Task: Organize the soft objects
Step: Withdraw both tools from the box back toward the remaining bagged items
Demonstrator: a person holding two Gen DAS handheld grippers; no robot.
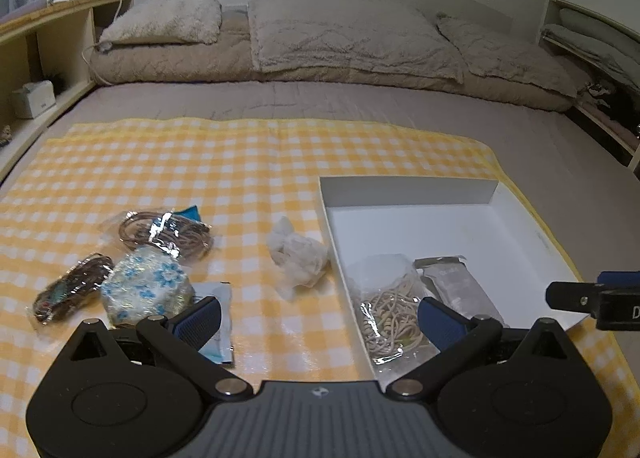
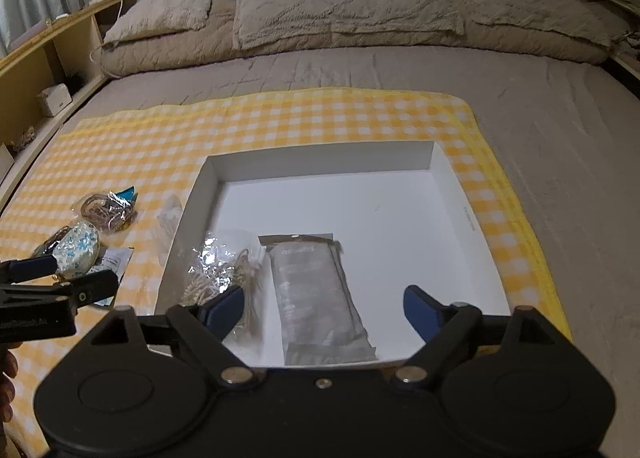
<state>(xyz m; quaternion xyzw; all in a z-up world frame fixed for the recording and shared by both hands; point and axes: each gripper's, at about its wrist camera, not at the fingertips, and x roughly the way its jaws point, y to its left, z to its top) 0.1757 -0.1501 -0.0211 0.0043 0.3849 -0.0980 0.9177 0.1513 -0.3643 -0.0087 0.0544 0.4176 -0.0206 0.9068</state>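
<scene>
Now both your left gripper (image 1: pixel 318 318) and right gripper (image 2: pixel 324 308) stand wide and empty. Two packets lie in the white box (image 2: pixel 452 177); the crumpled white bag (image 1: pixel 298 260) beside it looks light, limp, slippery: pinch a bunched fold.

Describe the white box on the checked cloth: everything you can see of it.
The white box is a shallow, open tray with low upright walls, apparently cardboard, lying flat on the yellow checked cloth spread over the bed. Most of its floor is bare. Two packets lie at its near-left end: a clear bag of pale cord against the left wall and a grey flat packet beside it. A crumpled white bundle lies just outside the left wall. Neither gripper touches the box.
</scene>
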